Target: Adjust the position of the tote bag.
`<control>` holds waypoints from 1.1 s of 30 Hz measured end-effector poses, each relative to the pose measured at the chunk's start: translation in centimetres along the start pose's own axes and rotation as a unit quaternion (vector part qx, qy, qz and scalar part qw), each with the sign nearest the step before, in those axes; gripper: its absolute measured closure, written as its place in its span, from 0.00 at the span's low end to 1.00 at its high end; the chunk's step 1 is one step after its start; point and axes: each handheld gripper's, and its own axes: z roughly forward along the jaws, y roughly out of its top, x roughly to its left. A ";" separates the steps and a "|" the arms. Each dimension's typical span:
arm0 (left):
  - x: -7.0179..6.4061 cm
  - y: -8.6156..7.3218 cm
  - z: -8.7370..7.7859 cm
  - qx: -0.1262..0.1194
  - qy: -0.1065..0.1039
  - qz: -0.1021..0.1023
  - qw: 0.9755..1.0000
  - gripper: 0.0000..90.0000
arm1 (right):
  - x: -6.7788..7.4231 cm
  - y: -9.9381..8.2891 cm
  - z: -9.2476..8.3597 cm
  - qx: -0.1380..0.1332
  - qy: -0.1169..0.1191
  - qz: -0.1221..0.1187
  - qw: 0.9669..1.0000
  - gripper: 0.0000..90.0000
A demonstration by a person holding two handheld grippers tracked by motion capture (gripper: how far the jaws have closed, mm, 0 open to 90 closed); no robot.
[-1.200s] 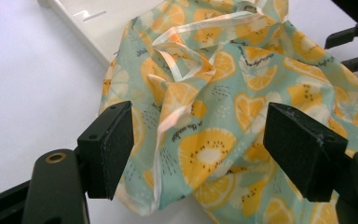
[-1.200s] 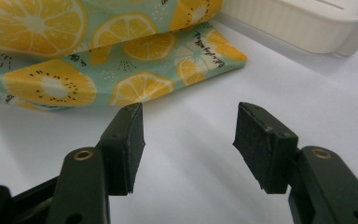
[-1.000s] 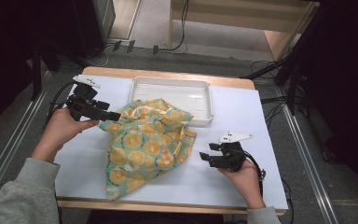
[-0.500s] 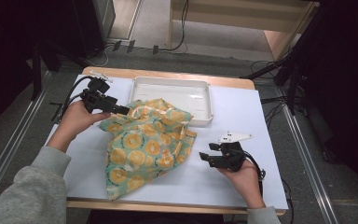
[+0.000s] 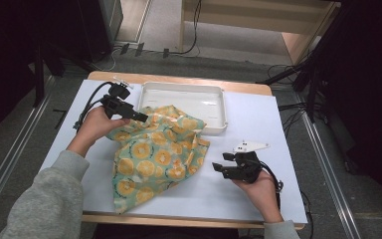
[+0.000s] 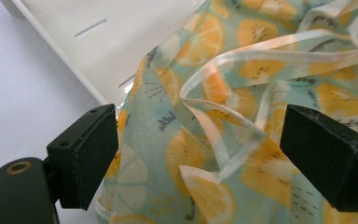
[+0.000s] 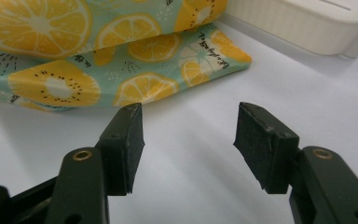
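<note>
— While we have the left gripper (image 5: 142,118) at the far edge of the fruit-print cloth (image 5: 154,154), where do we stand?

— Early, we'd judge. Its jaws have just been opening and now stand wide apart, cloth and its pale hem (image 6: 223,70) between them but not pinched.

— And the cloth itself?

— Crumpled on the white table (image 5: 258,124), its far edge lapping against the white tray (image 5: 214,104). Nothing is folded or moved into the tray.

— Our right gripper (image 5: 218,169)?

— Jaws apart over bare table just beside the cloth's near corner, holding nothing. Both grips remain to be taken.
</note>
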 end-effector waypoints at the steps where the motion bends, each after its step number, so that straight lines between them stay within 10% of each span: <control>1: 0.1 -0.1 0.2 0.001 0.003 0.000 1.000 0.13 | 0.0 0.0 0.0 0.000 -0.001 0.002 1.000 0.48; 19: 1.0 -2.5 3.2 0.012 -0.001 -0.019 1.000 0.20 | -0.1 0.0 0.0 0.001 0.000 0.002 1.000 0.48; 33: 1.8 -3.7 2.4 0.013 0.002 -0.042 0.999 0.58 | 0.0 0.0 0.1 0.002 -0.002 0.001 1.000 0.48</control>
